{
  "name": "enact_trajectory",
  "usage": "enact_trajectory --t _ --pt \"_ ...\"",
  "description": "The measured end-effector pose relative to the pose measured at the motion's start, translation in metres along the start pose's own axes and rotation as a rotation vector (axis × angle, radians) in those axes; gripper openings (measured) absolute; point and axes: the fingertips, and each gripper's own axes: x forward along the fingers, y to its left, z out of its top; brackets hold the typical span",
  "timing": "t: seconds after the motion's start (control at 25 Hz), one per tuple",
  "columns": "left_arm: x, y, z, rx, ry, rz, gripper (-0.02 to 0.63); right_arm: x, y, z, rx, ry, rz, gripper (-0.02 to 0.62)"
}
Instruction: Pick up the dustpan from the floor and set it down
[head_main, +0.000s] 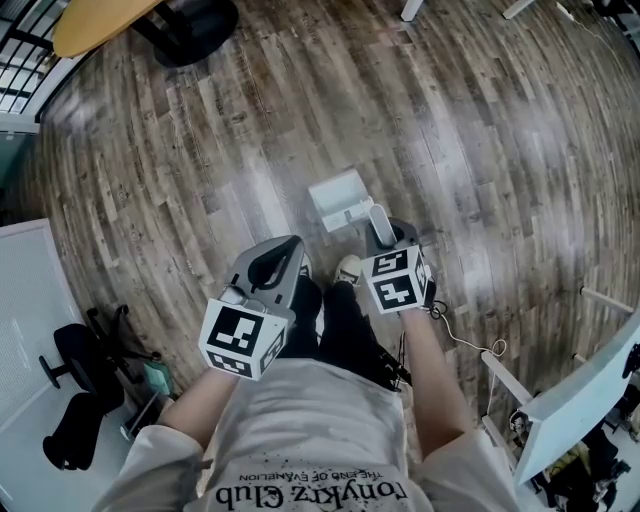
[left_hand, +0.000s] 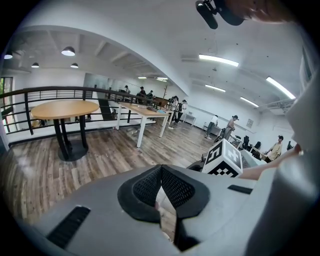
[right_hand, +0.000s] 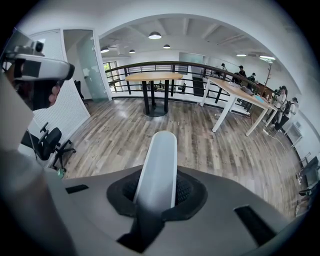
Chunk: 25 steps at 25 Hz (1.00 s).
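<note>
Wood-plank floor (head_main: 470, 140) fills the head view ahead of my feet; a round table (right_hand: 154, 76) stands well off by the railing.

Finding one: my right gripper (head_main: 392, 238) is closed on the dustpan (head_main: 340, 200). The right gripper view shows the pale handle (right_hand: 159, 170) clamped between the dark pads at a narrow setting. Its rounded end stands up past the jaws, and its lower length drops out of sight beneath them.

Finding two: the handle's long axis runs across my jaws, not along them. The free end rises away from me and the other end goes down towards the floor. In the head view the white pan (head_main: 338, 196) shows just beyond the right gripper and slightly to its left, ahead of my shoe (head_main: 348, 268). I cannot tell from these views whether the pan rests on the planks or hangs clear of them.

Finding three: my left gripper (head_main: 280, 252) sits beside the right one, apart from the dustpan. Its pads meet at the tips with nothing between them. The right hand alone carries the load.

Assessment: the pick-up looks done and the set-down remains. That move turns on the pan lying below and forward of my right jaws. I judge a straight descent, with the handle kept at its present lean, would bring the pan down first, and the jaws should part only after that.
</note>
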Motion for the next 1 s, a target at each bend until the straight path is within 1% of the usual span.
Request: enact_trajectory --t 0.52,1.0 --pt "0.012 0.004 -0.001 -0.003 0.018 0.003 0.023 0.023 -0.007 -0.005 -0.015 0.007 0.002 0.074" --pt "0.012 0.005 -0.003 -0.013 0.025 0.007 0.023 0.026 -0.008 -0.021 -0.029 0.038 -0.006 0.091"
